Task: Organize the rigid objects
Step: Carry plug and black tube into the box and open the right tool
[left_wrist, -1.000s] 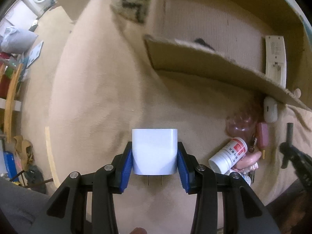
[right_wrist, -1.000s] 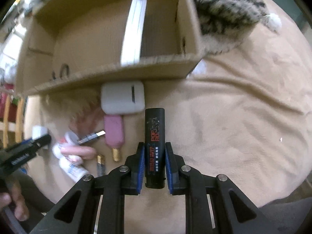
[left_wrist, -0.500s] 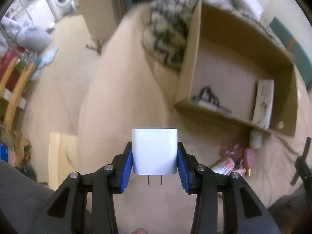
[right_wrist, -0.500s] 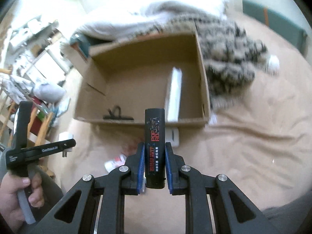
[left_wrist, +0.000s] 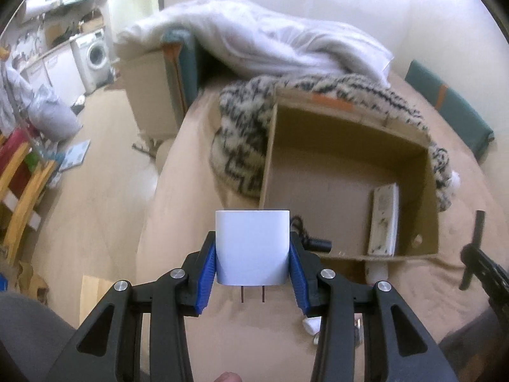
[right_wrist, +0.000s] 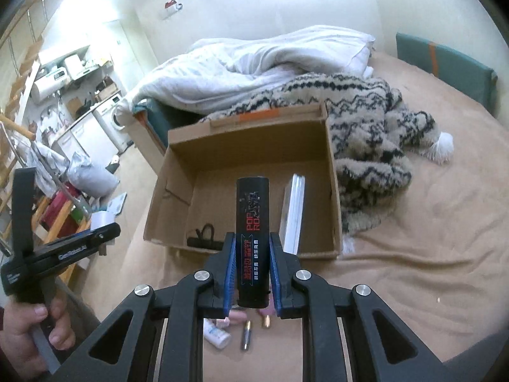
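Box [right_wrist: 178,165] holding perhaps two items, two grippers — one white charger [left_wrist: 253,248], one black tube [right_wrist: 253,222].

matt corrugated cardboard box [right_wrist: 331,172], smooth white plastic charger [left_wrist: 253,248], fuzzy blanket [right_wrist: 375,133]

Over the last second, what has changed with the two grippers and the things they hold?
Both grippers have risen away from the beige blanket and tilted up: the open cardboard box now lies below them. Unchanged: the left gripper stays clamped on the white plug adapter, the right gripper on the black printed cylinder. Nothing was released; the box's contents lie as before.
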Motion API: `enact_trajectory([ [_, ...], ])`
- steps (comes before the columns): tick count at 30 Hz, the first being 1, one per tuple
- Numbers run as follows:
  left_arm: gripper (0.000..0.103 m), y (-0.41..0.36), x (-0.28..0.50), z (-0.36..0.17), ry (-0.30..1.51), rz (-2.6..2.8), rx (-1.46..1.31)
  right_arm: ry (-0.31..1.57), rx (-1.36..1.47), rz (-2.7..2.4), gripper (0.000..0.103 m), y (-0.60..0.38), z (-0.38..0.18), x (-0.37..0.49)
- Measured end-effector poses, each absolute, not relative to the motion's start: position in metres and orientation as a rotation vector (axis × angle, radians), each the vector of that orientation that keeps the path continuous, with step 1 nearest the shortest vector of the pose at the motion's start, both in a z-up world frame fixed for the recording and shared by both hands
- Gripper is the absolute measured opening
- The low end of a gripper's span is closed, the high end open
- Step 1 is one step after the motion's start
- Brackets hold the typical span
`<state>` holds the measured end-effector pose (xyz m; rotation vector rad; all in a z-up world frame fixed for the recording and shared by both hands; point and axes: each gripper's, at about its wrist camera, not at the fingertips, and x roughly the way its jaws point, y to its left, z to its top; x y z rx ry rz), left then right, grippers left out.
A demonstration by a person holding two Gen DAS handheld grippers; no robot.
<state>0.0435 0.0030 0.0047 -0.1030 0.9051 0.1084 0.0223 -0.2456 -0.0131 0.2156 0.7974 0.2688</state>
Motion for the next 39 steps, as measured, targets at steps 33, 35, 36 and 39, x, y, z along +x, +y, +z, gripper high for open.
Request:
enact_trajectory([
  [33,0.038,-0.051,0.14,-0.033,0.873,-0.021,0.065,1.007,0.229,0.29,0.02,-0.23,-0.073,0.123],
  [35,0.038,-0.053,0.142,-0.04,0.883,-0.03,0.074,1.032,0.228,0.285,0.02,-0.229,-0.079,0.126],
  [36,0.038,-0.053,0.143,-0.042,0.887,-0.032,0.075,1.038,0.224,0.281,0.02,-0.229,-0.08,0.128],
  [39,0.038,-0.053,0.145,-0.048,0.906,-0.039,0.065,1.049,0.219,0.276,0.02,-0.23,-0.084,0.13],
])
